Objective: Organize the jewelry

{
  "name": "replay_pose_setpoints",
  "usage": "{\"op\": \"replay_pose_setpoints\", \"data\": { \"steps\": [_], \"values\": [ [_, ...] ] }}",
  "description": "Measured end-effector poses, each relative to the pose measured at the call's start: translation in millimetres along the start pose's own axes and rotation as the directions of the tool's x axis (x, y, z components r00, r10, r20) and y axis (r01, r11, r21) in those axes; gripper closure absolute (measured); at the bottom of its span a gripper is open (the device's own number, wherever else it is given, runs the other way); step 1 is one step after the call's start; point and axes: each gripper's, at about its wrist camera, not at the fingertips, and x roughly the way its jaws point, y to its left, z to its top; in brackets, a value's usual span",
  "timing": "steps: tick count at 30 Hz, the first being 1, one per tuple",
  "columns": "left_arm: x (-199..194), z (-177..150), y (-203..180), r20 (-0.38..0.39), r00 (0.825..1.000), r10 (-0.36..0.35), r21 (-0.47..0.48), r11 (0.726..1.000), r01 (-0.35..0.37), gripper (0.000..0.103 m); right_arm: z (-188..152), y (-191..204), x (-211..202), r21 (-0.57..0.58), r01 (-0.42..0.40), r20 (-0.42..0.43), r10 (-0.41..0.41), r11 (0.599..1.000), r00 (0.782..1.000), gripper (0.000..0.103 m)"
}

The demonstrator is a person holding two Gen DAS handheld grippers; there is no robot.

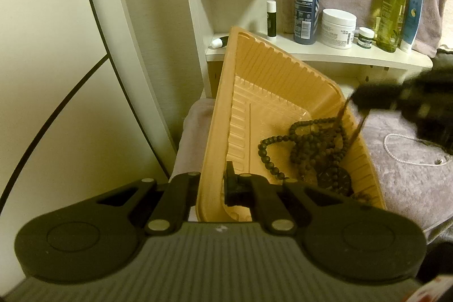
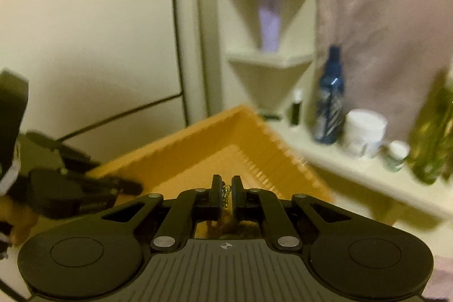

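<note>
Two grippers work at an orange tray (image 1: 271,81), tilted up above a pinkish towel (image 1: 410,188). The left gripper (image 1: 211,188) has its fingers clamped on the tray's near rim, dark bead necklaces (image 1: 311,143) heaped in its low corner. The right gripper (image 2: 225,194), blurred, pinches a thin gold chain (image 2: 226,193); a white pearl strand (image 1: 407,157) lies on the towel.

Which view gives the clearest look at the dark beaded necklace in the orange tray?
The left wrist view: the dark beaded necklace lies piled in sharp focus on the floor of the orange tray. The right wrist view is motion-blurred; its own gripper body covers that part of the tray, so no beads show.
</note>
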Motion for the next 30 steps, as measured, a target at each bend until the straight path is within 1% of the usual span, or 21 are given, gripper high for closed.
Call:
{"op": "replay_pose_setpoints", "data": {
  "steps": [2, 6, 8, 9, 10, 12, 14, 17, 20, 22, 24, 26, 30],
  "values": [
    [0.3, 0.1, 0.5, 0.0, 1.0, -0.002, -0.003, 1.0, 0.002, 0.099, -8.2, 3.6, 7.9, 0.006, -0.019, -0.039, 0.019, 1.0, 0.999, 0.097],
    [1.0, -0.2, 0.9, -0.001, 1.0, -0.002, -0.005, 1.0, 0.002, 0.099, -22.9, 3.5, 16.0, 0.027, -0.037, -0.09, 0.039, 0.999, 0.995, 0.097],
    [1.1, -0.4, 0.9, 0.0, 1.0, -0.002, -0.006, 1.0, 0.002, 0.099, -28.0, 2.1, 14.6, 0.036, -0.016, -0.096, 0.02, 0.999, 0.995, 0.095],
    [1.1, -0.5, 0.7, 0.0, 1.0, -0.002, -0.006, 1.0, 0.002, 0.099, -30.2, 0.8, 11.4, 0.041, -0.006, -0.093, 0.009, 0.999, 0.996, 0.09],
    [1.2, -0.6, 0.7, 0.0, 1.0, -0.002, -0.007, 1.0, 0.002, 0.099, -31.4, -1.7, 8.1, 0.048, 0.005, -0.09, -0.001, 0.999, 0.996, 0.082],
    [0.9, -0.6, 1.1, 0.0, 1.0, -0.002, -0.007, 1.0, 0.002, 0.099, -36.9, -9.2, -3.3, 0.069, 0.034, -0.071, -0.029, 0.997, 0.997, 0.074],
    [0.9, -0.7, 0.9, 0.001, 1.0, -0.002, -0.008, 1.0, 0.002, 0.099, -43.0, -19.2, -15.1, 0.099, 0.071, -0.063, -0.065, 0.993, 0.996, 0.073],
    [0.8, -0.6, 0.8, 0.002, 1.0, -0.001, -0.008, 1.0, 0.001, 0.099, -55.1, -37.4, -33.6, 0.13, 0.156, -0.063, -0.149, 0.979, 0.987, 0.073],
    [0.7, -0.6, 0.8, 0.001, 1.0, -0.002, -0.008, 1.0, 0.002, 0.099, -69.5, -53.6, -55.2, 0.168, 0.236, -0.07, -0.227, 0.957, 0.971, 0.073],
    [0.2, -0.6, 0.3, 0.003, 1.0, -0.001, -0.006, 1.0, 0.001, 0.099, -81.8, -64.5, -69.1, 0.186, 0.302, -0.082, -0.291, 0.935, 0.953, 0.073],
    [0.1, -0.3, 0.2, 0.004, 1.0, -0.001, -0.007, 1.0, 0.001, 0.099, -95.4, -77.0, -82.8, 0.217, 0.353, -0.102, -0.338, 0.91, 0.935, 0.073],
    [0.1, -0.4, 0.2, 0.003, 1.0, 0.0, -0.006, 1.0, 0.0, 0.099, -108.8, -88.6, -93.4, 0.246, 0.396, -0.126, -0.375, 0.885, 0.918, 0.073],
    [-0.3, 0.1, -1.1, 0.004, 1.0, 0.001, -0.006, 1.0, -0.001, 0.099, -130.0, -105.3, -110.0, 0.263, 0.474, -0.163, -0.445, 0.841, 0.881, 0.073]
  ]
}}
